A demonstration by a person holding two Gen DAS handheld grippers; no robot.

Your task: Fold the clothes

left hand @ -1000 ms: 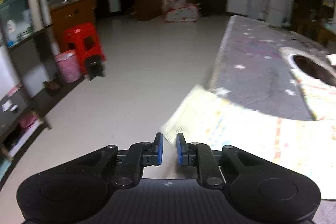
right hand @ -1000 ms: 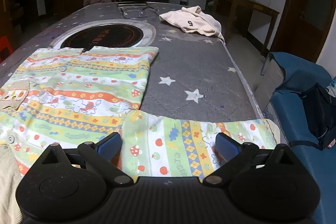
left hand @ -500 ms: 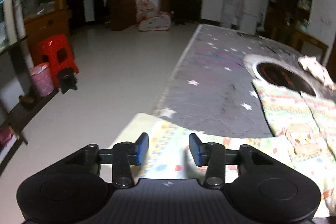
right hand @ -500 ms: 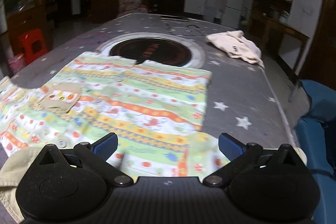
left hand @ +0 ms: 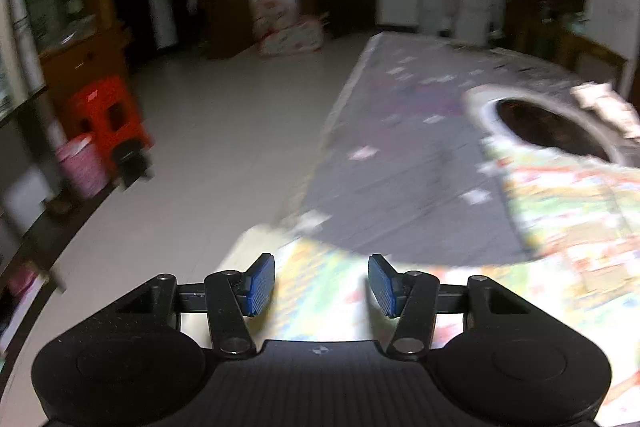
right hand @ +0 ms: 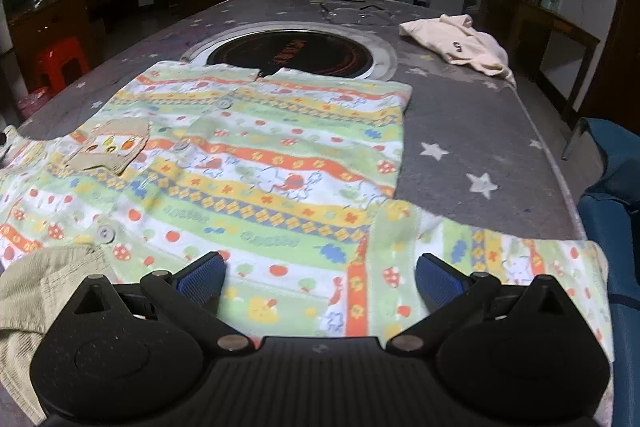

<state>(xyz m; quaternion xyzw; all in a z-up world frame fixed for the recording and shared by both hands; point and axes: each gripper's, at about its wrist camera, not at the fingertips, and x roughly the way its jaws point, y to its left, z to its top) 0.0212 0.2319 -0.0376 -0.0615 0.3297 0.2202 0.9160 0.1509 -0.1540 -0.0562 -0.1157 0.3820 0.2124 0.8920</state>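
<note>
A patterned shirt (right hand: 256, 163) is lying spread flat, front up, on the star-print table (right hand: 472, 131), its hem reaching the round dark inset (right hand: 292, 53) and its collar end sitting near the person. Both sleeves are stretching out sideways along the near edge, so the garment's widest line is running left to right across both views. The right gripper (right hand: 320, 279) is hovering low over the right sleeve (right hand: 500, 259), its jaws standing wide apart and gripping nothing; the cloth is lying below and between the blue pads, with the cuff off to the right by the table's edge. The left gripper (left hand: 322, 285) is hanging over the left sleeve (left hand: 316, 291), which is draping toward the table's left edge; its jaws have just been opening and are now standing about half apart, with the cloth under the gap but not pinched. Each hand is therefore nearest its own sleeve, and folding probably begins by taking each cuff and carrying it inward across the chest. A cream garment (right hand: 460, 43) is lying well apart at the far right corner.
</note>
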